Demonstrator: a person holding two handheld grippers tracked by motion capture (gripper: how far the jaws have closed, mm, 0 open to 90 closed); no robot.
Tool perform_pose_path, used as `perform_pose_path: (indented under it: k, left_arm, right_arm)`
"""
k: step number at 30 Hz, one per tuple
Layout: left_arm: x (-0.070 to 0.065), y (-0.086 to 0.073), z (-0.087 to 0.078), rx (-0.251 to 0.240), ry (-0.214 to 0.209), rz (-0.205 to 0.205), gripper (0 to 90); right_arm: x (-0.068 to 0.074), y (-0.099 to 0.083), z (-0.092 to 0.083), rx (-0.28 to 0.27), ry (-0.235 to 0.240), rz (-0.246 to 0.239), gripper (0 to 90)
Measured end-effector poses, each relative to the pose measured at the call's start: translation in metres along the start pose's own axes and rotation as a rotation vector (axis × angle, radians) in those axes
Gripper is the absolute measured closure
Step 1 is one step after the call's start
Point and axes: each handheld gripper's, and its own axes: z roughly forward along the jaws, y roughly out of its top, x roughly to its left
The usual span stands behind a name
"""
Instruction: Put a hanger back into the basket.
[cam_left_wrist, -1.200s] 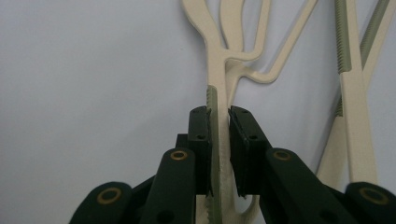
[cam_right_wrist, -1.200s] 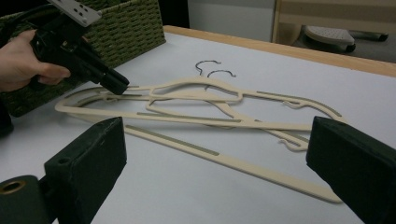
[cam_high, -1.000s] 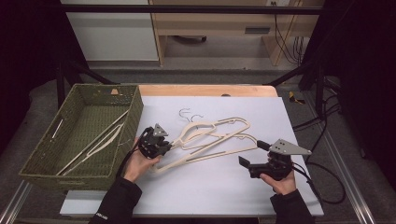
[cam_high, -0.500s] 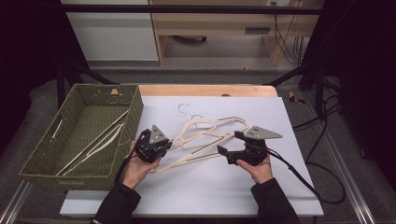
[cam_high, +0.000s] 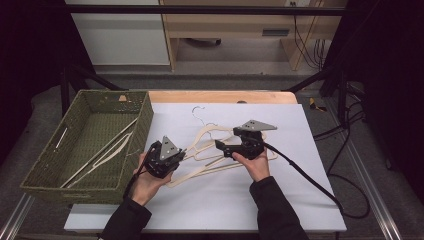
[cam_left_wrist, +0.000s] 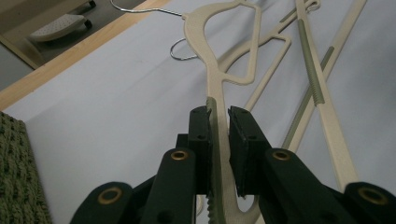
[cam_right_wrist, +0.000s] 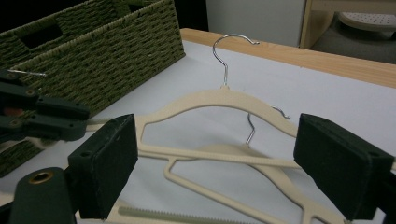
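A small pile of cream hangers (cam_high: 215, 150) with wire hooks lies in the middle of the white table sheet. My left gripper (cam_high: 182, 154) is shut on the arm end of one cream hanger (cam_left_wrist: 215, 74), whose thin edge stands between the pads (cam_left_wrist: 200, 135). My right gripper (cam_high: 220, 146) hovers over the pile from the right, pointing left. It is open wide, with its pads (cam_right_wrist: 108, 163) either side of the top hanger (cam_right_wrist: 219, 99) and touching nothing. The left gripper (cam_right_wrist: 44, 114) shows at the left edge of the right gripper view.
A green woven basket (cam_high: 47, 165) stands at the table's left, close to my left hand, with a few pale hangers (cam_high: 102, 152) lying in it. A wooden strip (cam_high: 220, 96) runs along the table's far edge. A black cable (cam_high: 310, 180) trails right from my right gripper.
My right gripper has swung in from the table's front right to over the hanger pile, still open. The left gripper keeps its hold and has barely shifted.
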Motion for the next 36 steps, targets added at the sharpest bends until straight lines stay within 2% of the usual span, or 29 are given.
perform_pose_path:
  k: [4, 5, 6, 7, 8, 9, 10, 11, 15, 18, 20, 28, 31, 33, 36]
  left_arm:
    - [-0.002, 0.001, -0.002, -0.013, 0.006, 0.004, 79.1]
    - [-0.002, 0.001, -0.002, -0.028, 0.012, 0.007, 79.1]
    - [-0.003, 0.001, -0.003, -0.015, 0.007, 0.008, 79.1]
    - [-0.003, 0.002, -0.003, -0.026, 0.015, 0.020, 79.1]
    - [-0.003, 0.001, -0.004, -0.023, 0.010, 0.008, 79.1]
    - [-0.003, 0.002, -0.004, -0.032, 0.015, 0.016, 79.1]
    - [-0.004, 0.002, -0.004, -0.035, 0.010, 0.000, 79.2]
    - [-0.003, 0.002, -0.005, -0.032, 0.014, 0.018, 79.2]
    - [-0.005, 0.003, -0.006, -0.045, 0.017, 0.012, 79.2]
    - [-0.007, 0.003, -0.008, -0.049, 0.017, 0.026, 79.2]
    - [-0.008, 0.003, -0.009, -0.050, 0.017, 0.030, 79.2]
    - [-0.010, 0.002, -0.007, -0.048, 0.019, 0.027, 79.1]
    - [-0.010, 0.002, -0.007, -0.041, 0.020, 0.036, 79.1]
    - [-0.011, 0.002, -0.007, -0.041, 0.018, 0.036, 79.2]
    - [-0.010, 0.002, -0.006, -0.035, 0.016, 0.035, 79.1]
  right_arm:
    - [0.000, 0.004, 0.015, 0.013, 0.000, 0.002, 16.2]
    - [0.000, 0.005, 0.019, 0.014, -0.002, 0.005, 17.1]
    - [-0.001, 0.005, 0.022, 0.017, -0.003, 0.003, 17.6]
    - [0.000, 0.006, 0.026, 0.017, -0.004, 0.015, 18.3]
    - [-0.001, 0.006, 0.030, 0.015, 0.002, 0.010, 19.4]
    - [-0.001, 0.007, 0.033, 0.015, 0.002, 0.012, 20.1]
    - [-0.002, 0.008, 0.038, 0.016, -0.003, 0.007, 21.8]
    - [-0.002, 0.008, 0.040, 0.017, -0.005, 0.012, 22.7]
    - [-0.001, 0.014, 0.054, 0.015, -0.008, 0.004, 27.7]
    - [-0.001, 0.018, 0.060, 0.017, -0.012, -0.008, 30.5]
    - [-0.003, 0.021, 0.064, 0.004, -0.011, 0.003, 33.5]
    - [-0.010, 0.028, 0.076, 0.036, -0.056, 0.007, 51.0]
    - [-0.017, 0.028, 0.083, 0.044, -0.070, 0.033, 58.8]
    - [-0.020, 0.028, 0.088, 0.058, -0.070, 0.036, 61.5]
    - [-0.022, 0.028, 0.091, 0.070, -0.046, 0.037, 68.7]
